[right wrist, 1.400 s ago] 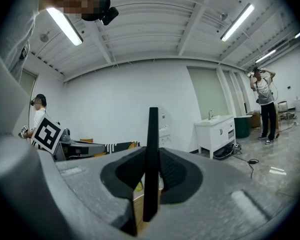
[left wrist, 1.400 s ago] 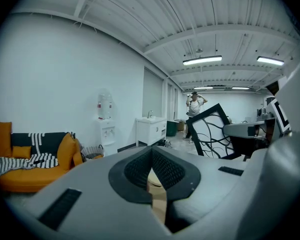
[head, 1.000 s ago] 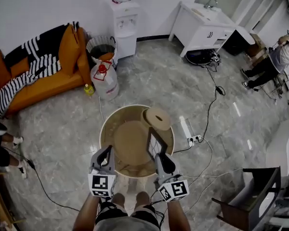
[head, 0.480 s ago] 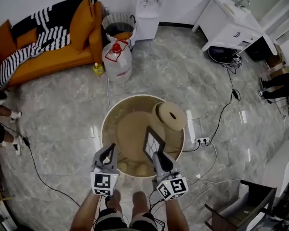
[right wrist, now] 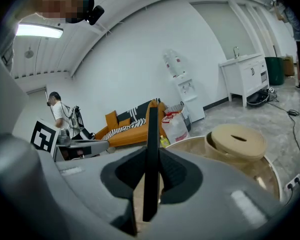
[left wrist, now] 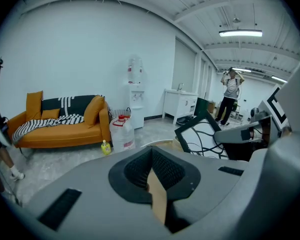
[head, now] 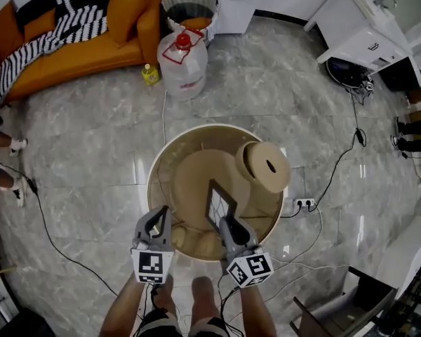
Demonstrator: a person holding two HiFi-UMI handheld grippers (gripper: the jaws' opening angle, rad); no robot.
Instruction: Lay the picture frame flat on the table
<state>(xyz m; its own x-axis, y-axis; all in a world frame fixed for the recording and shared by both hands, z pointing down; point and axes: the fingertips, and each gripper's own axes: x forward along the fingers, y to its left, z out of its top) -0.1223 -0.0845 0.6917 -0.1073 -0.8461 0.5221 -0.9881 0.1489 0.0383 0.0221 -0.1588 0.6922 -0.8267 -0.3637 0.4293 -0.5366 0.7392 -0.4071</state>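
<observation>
The picture frame (head: pixel 219 206) is black with a pale picture, and it stands on edge over the near part of the round tan table (head: pixel 196 128). My right gripper (head: pixel 228 225) is shut on its lower edge. In the right gripper view the frame (right wrist: pixel 152 119) shows edge-on, upright between the pads of the right gripper (right wrist: pixel 151 156). The left gripper view catches the frame (left wrist: pixel 200 129) tilted at the right. My left gripper (head: pixel 158 220) hangs at the table's near left rim. Its jaws (left wrist: pixel 152 151) are shut with nothing in them.
A round tan lidded box (head: pixel 266 166) with a slot sits on the table's right side. On the floor are a water jug (head: pixel 183 62), an orange sofa (head: pixel 77 48), a power strip (head: pixel 305 203) with cables, and a dark chair (head: pixel 351 307). The holder's feet (head: pixel 196 290) are below the table.
Both grippers have come down toward the table's near edge, and the table now looks larger. The right gripper still holds the frame upright.
</observation>
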